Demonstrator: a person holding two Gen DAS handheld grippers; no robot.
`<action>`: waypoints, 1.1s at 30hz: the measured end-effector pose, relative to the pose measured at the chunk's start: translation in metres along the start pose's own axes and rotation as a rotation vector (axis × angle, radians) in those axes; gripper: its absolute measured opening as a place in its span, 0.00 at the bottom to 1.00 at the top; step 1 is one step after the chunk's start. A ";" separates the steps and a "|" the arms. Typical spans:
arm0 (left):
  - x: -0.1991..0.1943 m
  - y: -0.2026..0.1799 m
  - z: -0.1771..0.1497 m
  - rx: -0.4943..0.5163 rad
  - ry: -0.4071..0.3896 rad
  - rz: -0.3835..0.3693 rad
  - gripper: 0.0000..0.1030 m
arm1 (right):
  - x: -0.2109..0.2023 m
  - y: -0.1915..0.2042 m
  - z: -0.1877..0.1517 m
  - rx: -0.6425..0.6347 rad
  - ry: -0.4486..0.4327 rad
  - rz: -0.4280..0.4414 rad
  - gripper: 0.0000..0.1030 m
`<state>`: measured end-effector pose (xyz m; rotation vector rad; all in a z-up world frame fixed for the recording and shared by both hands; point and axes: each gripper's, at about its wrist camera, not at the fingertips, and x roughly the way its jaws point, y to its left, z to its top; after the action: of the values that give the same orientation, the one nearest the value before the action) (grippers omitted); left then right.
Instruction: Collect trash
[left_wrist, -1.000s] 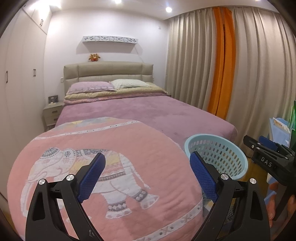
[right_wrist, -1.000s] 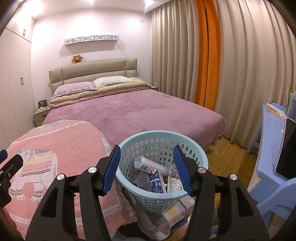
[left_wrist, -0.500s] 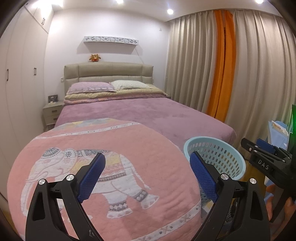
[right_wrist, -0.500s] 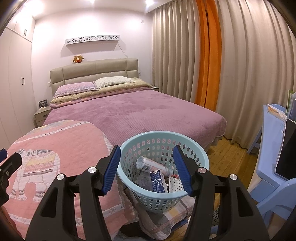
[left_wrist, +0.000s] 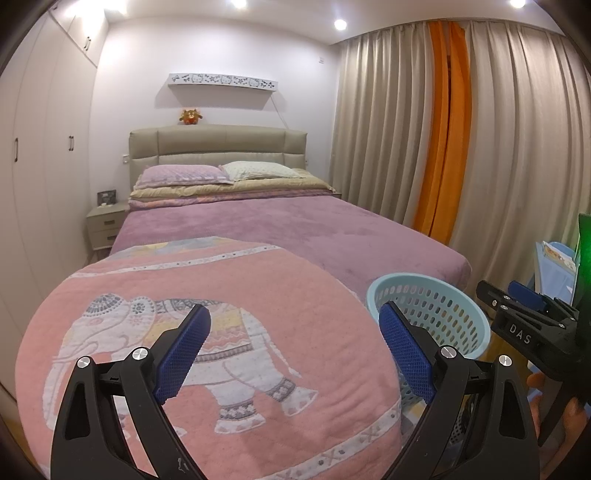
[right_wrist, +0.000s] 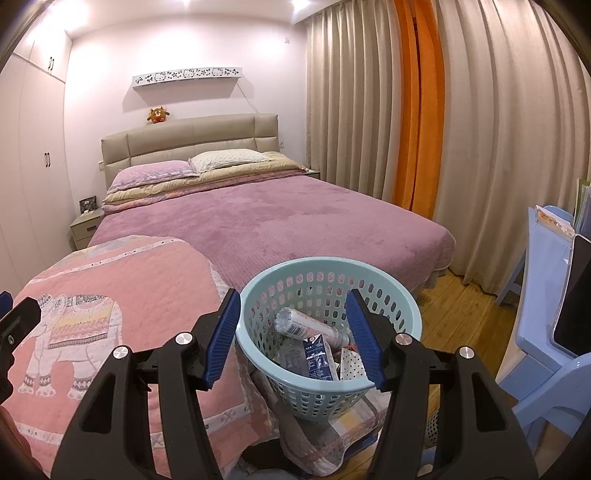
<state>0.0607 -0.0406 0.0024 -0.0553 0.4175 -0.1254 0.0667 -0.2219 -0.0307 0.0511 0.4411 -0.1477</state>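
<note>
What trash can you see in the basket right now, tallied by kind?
In the light blue basket, right wrist view:
Crushed plastic bottle: 1
Dark blue carton: 1
Dotted white wrapper: 1
Grey packet, partly hidden: 1
Total visible: 4; more may lie beneath.

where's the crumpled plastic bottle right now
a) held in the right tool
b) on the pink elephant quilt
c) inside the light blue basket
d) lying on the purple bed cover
c: the right wrist view shows the plastic bottle lying among other trash inside the light blue basket, while the right tool hangs open above it, holding nothing.
</note>
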 end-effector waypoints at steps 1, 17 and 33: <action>0.000 0.000 0.000 -0.001 0.000 0.001 0.87 | 0.000 0.000 0.000 -0.001 0.001 0.000 0.54; -0.002 -0.001 -0.002 -0.006 -0.002 0.019 0.87 | 0.001 0.000 0.000 -0.006 0.002 0.001 0.54; -0.002 0.003 0.000 0.016 -0.016 0.059 0.87 | 0.000 0.008 0.001 -0.035 0.002 -0.004 0.54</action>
<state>0.0594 -0.0376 0.0032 -0.0283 0.4014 -0.0700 0.0687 -0.2141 -0.0302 0.0163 0.4461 -0.1439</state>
